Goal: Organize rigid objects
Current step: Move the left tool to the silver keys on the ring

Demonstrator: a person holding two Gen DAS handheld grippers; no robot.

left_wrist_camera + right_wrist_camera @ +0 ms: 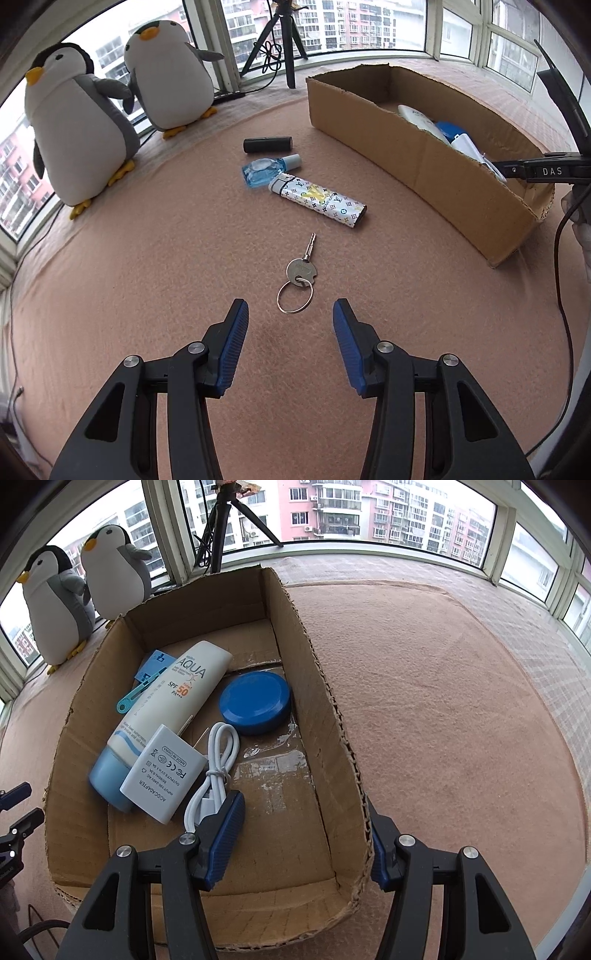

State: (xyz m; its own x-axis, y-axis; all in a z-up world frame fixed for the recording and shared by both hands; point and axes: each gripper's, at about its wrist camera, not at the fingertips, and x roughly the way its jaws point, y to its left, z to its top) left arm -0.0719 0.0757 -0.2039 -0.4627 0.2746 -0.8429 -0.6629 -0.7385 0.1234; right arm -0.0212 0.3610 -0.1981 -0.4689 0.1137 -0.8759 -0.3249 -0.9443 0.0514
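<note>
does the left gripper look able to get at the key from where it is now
Probably yes. The left gripper is open, and the key with its ring lies flat on the felt just ahead of the fingertips with nothing between. Lying so flat, it may be awkward to pinch.

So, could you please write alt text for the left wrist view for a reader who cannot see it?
An open left gripper hovers over pink felt just short of a key on a ring. Beyond lie a patterned lighter, a blue bottle and a black cylinder, with a cardboard box to the right.
</note>
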